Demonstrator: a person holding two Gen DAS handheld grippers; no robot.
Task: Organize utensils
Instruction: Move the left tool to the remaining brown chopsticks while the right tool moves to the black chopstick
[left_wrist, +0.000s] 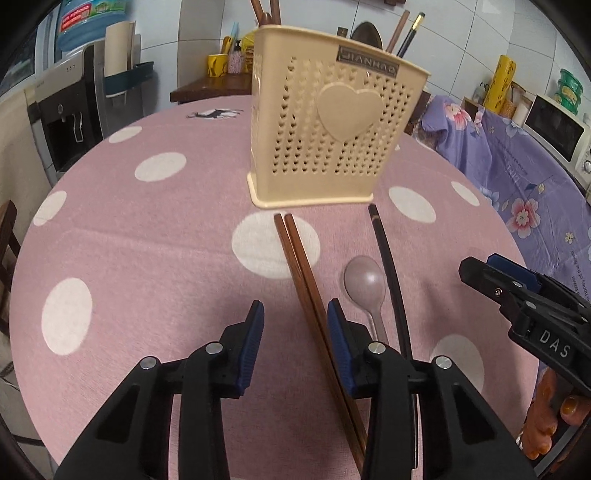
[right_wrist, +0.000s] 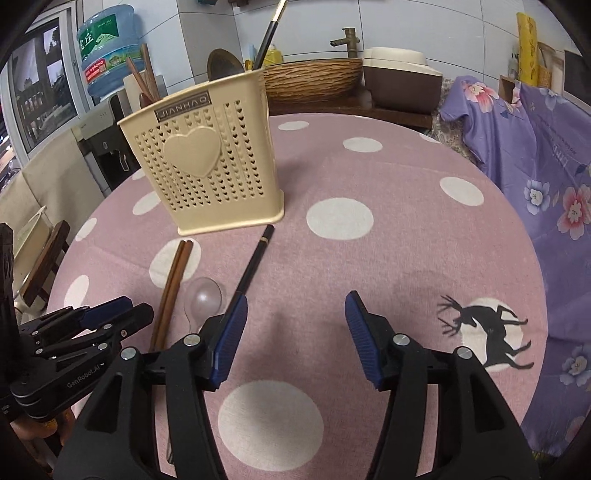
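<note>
Slim brown wooden chopsticks (left_wrist: 299, 266), paired, flat on pink dotted tablecloth (left_wrist: 147, 240) before perforated cream plastic holder (left_wrist: 328, 136); clear spoon (left_wrist: 364, 282), black chopstick (left_wrist: 388, 258) beside. Left gripper (left_wrist: 295, 328) partly open, straddling pair, unclamped. Right gripper (right_wrist: 295, 321) wider, empty.

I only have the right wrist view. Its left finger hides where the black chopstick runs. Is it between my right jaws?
Observer: No. In the left wrist view the right gripper sits off to the side of the black chopstick.
Operator: And the left gripper, what is it over?
Observer: The left gripper is open, with the brown chopstick pair running between its fingers, close to its right pad; the pads do not press it.
Operator: Where does the clear spoon's handle go?
Observer: The clear spoon points its handle back under the left gripper's right finger.
</note>
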